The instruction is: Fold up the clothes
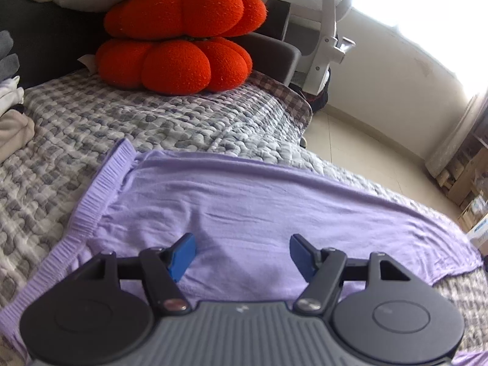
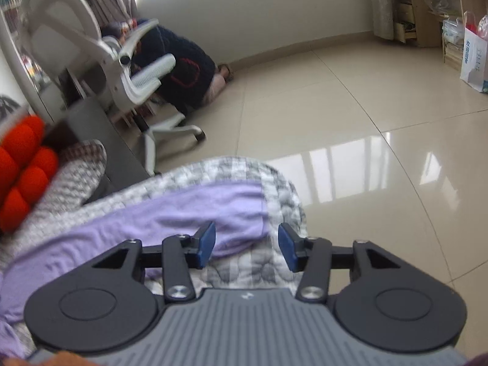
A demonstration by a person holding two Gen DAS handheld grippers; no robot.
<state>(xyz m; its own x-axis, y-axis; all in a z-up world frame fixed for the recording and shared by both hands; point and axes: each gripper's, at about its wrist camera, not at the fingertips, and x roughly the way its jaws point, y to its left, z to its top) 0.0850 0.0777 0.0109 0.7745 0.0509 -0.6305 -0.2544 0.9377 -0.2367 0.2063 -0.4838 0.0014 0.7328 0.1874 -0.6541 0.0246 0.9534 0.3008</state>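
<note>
Left wrist view: lilac garment (image 1: 244, 207) spread flat on checked quilt (image 1: 152, 122) at mid-frame, ribbed hem at left; left tongs (image 1: 242, 254) spread, empty, over it (orange cushions (image 1: 177, 39) upper left). Right wrist view: right tongs (image 2: 247, 245) parted, empty, at garment's right end near bed's edge.

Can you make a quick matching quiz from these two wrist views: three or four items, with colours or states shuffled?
1. garment
2. stacked cushions
3. office chair
4. left gripper

A. white
B. open, nothing between its fingers
C. lilac, spread on the quilt
D. orange-red

Pairs: 1-C, 2-D, 3-A, 4-B
</note>
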